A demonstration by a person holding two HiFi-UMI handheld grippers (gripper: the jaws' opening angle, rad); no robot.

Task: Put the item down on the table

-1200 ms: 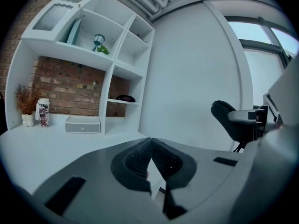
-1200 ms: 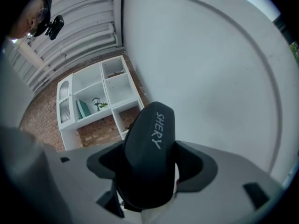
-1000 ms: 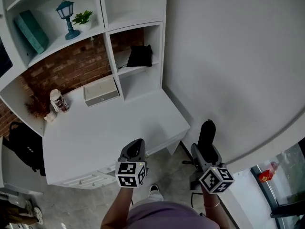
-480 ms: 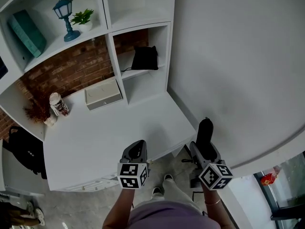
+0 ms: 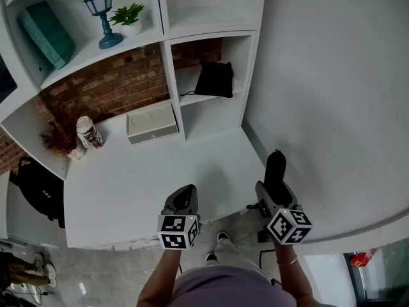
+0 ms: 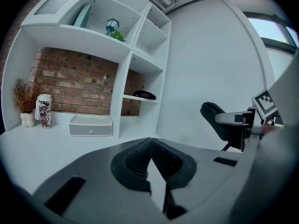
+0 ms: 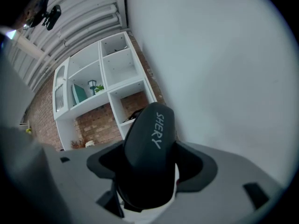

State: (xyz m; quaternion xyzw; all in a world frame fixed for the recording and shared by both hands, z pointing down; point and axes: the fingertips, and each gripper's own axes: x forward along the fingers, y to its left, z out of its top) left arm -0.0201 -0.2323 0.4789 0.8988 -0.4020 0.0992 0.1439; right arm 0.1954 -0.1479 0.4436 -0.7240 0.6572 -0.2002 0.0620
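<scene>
My right gripper [image 5: 276,183] is shut on a black oblong case [image 5: 276,166] that sticks out forward from the jaws; white lettering runs along the case [image 7: 150,139], which fills the jaws in the right gripper view. It hangs by the front right corner of the white table [image 5: 128,190], close to the wall. My left gripper [image 5: 185,196] is over the table's front edge, jaws shut together with nothing between them [image 6: 150,158]. The left gripper view also shows the case [image 6: 218,120] off to the right.
At the back of the table stand a white drawer box [image 5: 152,123], a printed can [image 5: 89,132] and a dried plant [image 5: 61,141]. The shelves hold a black pouch [image 5: 216,79], a blue lantern [image 5: 102,15] and a teal book [image 5: 45,34]. A black backpack [image 5: 41,190] hangs left of the table.
The head view has moved closer to the table, so table and shelves have shifted right and down. Both grippers keep their pose, the case still in the right one.
</scene>
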